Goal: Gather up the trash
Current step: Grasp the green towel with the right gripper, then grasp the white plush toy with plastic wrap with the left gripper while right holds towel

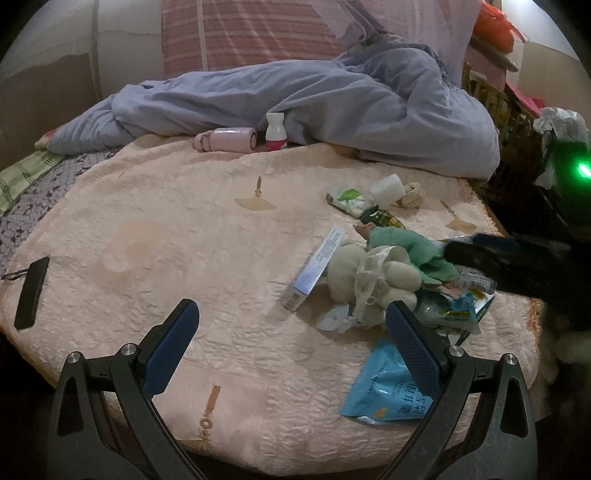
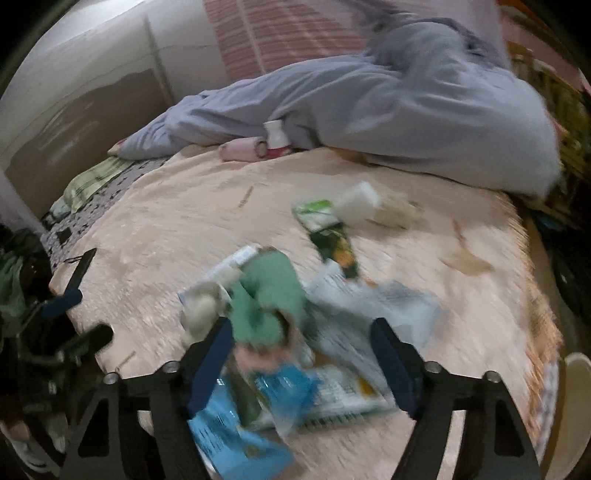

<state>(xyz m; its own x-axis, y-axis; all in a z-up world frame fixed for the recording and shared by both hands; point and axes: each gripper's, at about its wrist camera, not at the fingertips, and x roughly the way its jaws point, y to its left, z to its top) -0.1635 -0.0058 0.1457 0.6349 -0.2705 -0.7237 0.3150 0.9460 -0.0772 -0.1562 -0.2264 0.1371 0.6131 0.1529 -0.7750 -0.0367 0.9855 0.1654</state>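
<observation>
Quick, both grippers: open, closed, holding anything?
Left gripper: open, empty, above the bedspread.
Right gripper: open, jaws astride the trash pile, nothing gripped.

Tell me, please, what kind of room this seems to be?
Most likely a bedroom. The surface is a bed with a quilted peach bedspread, a crumpled grey-blue duvet lies along its far side, and a striped pink pillow stands behind it. Wrappers and a plush toy lie scattered on the bedspread.

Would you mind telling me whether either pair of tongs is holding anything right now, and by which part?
Nothing is held. The left tongs stand open over bare bedspread. The right tongs straddle the green cloth and wrappers, pads not visibly pressing.
</observation>
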